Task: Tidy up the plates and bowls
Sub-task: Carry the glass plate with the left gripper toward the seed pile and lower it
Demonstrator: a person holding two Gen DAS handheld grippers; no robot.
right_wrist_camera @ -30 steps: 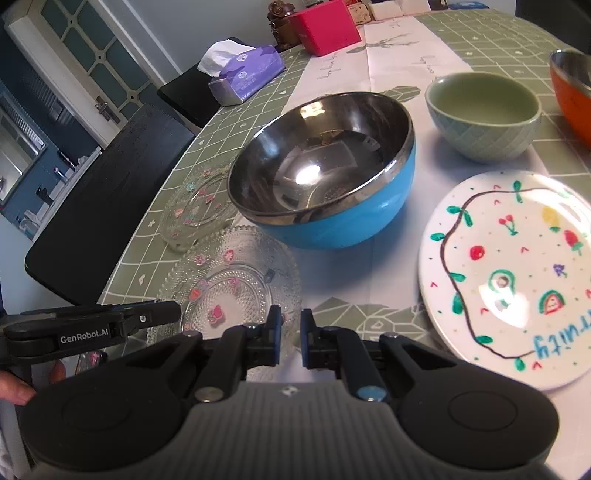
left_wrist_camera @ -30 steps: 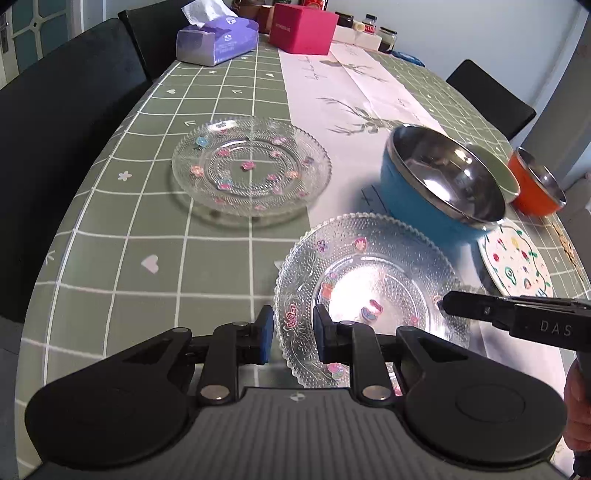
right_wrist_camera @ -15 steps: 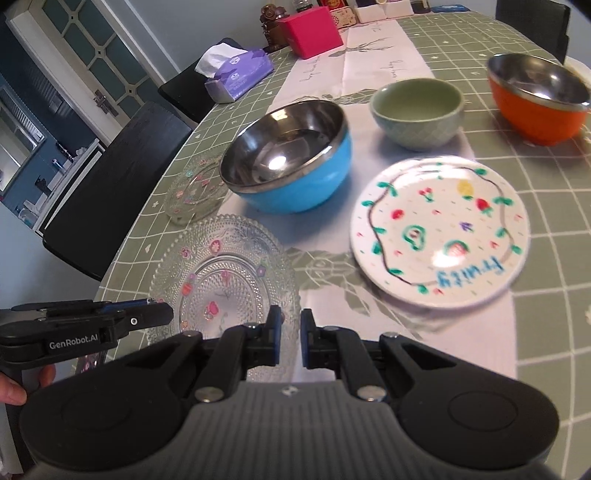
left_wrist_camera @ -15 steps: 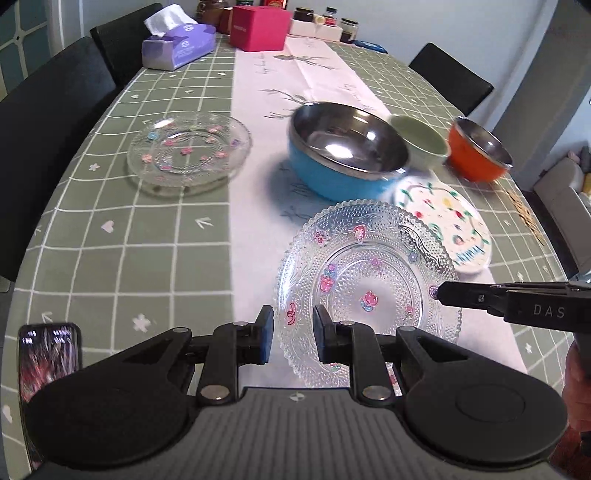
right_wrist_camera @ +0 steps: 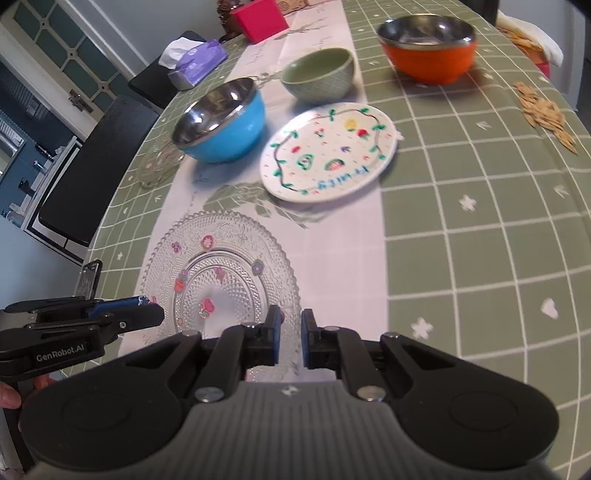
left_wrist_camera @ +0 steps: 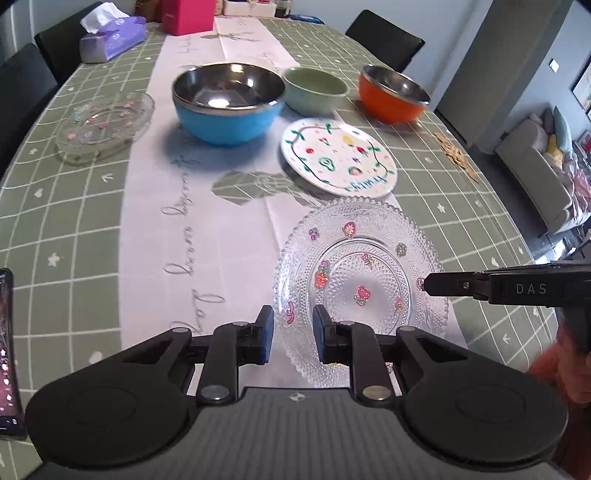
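Note:
Both grippers hold a clear glass plate [left_wrist_camera: 360,284] with small flower decals just above the table runner. My left gripper [left_wrist_camera: 293,332] is shut on its near-left rim. My right gripper [right_wrist_camera: 290,336] is shut on the opposite rim, and shows as a black finger [left_wrist_camera: 436,286] in the left wrist view. The same glass plate [right_wrist_camera: 221,273] lies ahead in the right wrist view, with the left gripper [right_wrist_camera: 155,312] pinching its edge. A white painted plate [left_wrist_camera: 338,157] lies just beyond. Behind it stand a blue bowl [left_wrist_camera: 229,107], a green bowl [left_wrist_camera: 316,90] and an orange bowl [left_wrist_camera: 393,94]. A second glass plate [left_wrist_camera: 105,125] sits far left.
The green checked tablecloth [left_wrist_camera: 74,206] covers the table. A tissue box [left_wrist_camera: 110,37] and a pink box [left_wrist_camera: 188,14] stand at the far end. A phone [left_wrist_camera: 5,343] lies at the near left edge. Loose crackers [left_wrist_camera: 456,153] lie by the right edge. Dark chairs [left_wrist_camera: 384,37] ring the table.
Both grippers have carried the glass plate to the right along the table, away from the second glass plate and toward the white painted plate. The jaws have kept their grip.

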